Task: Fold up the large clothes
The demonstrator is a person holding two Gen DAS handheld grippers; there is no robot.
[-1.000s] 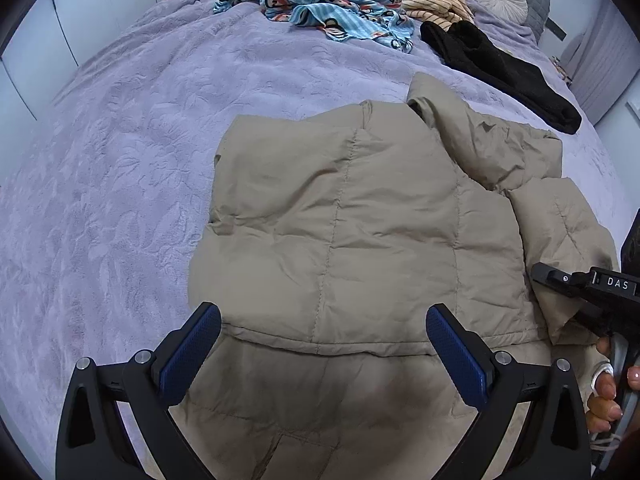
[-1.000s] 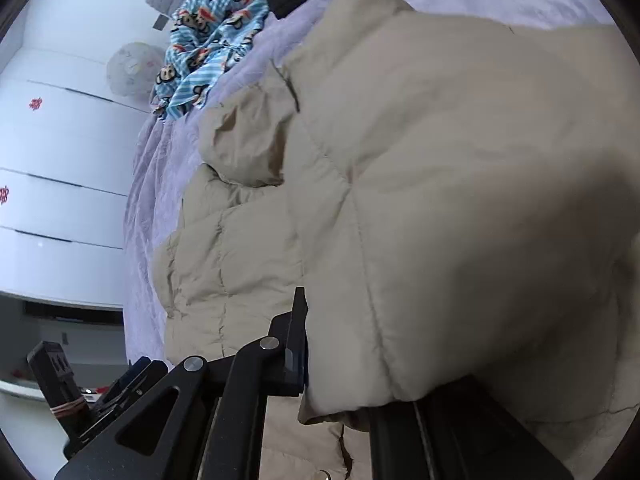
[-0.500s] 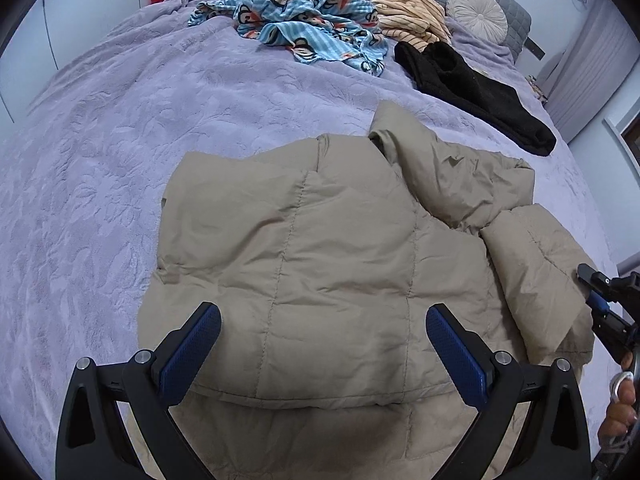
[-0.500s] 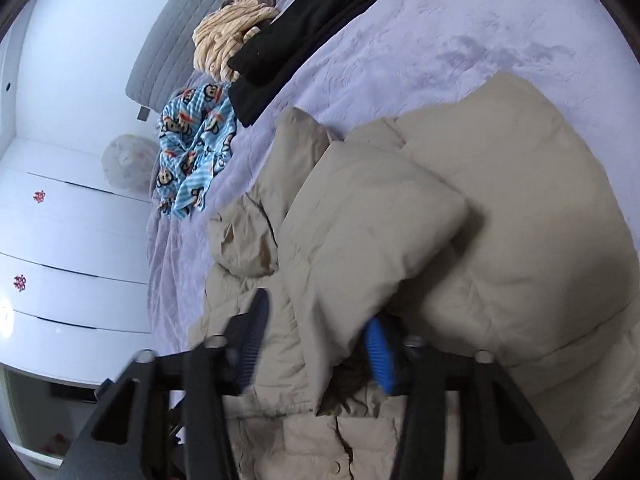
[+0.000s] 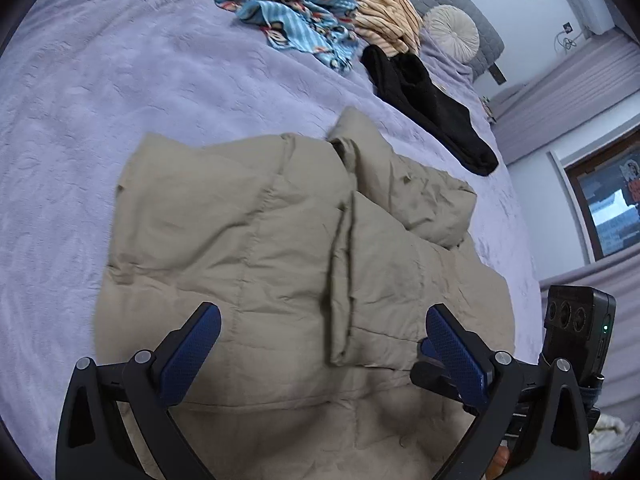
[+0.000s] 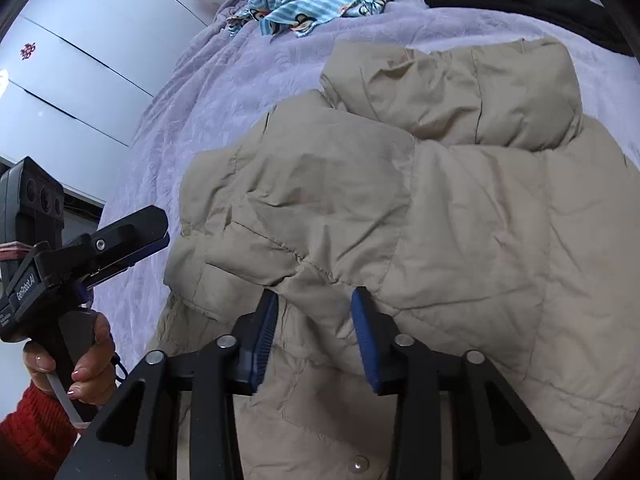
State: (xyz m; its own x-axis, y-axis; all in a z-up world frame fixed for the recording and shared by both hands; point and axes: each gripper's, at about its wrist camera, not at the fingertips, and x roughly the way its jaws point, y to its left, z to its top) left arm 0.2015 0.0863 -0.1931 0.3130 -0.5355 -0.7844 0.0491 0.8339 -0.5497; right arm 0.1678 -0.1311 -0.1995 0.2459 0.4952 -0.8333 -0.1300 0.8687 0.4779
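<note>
A beige puffer jacket lies spread on the purple bedspread, its collar towards the pillows. One sleeve is folded across the body. My left gripper hovers open and wide over the lower part, touching nothing. My right gripper sits at the jacket's near edge and its jaws are opening. A puffed fold of the sleeve still bulges between the blue pads without being pressed. In the right wrist view the left gripper is off the jacket's left edge, held by a hand.
At the head of the bed lie a blue monkey-print cloth, a cream striped garment, a black garment and a round cushion. White cupboard doors stand beyond the far side. A window is on the right.
The right gripper carried the sleeve over the jacket body, rolled upright and opened from shut. The left view swung right, so the jacket and the bed's head now sit further left.
</note>
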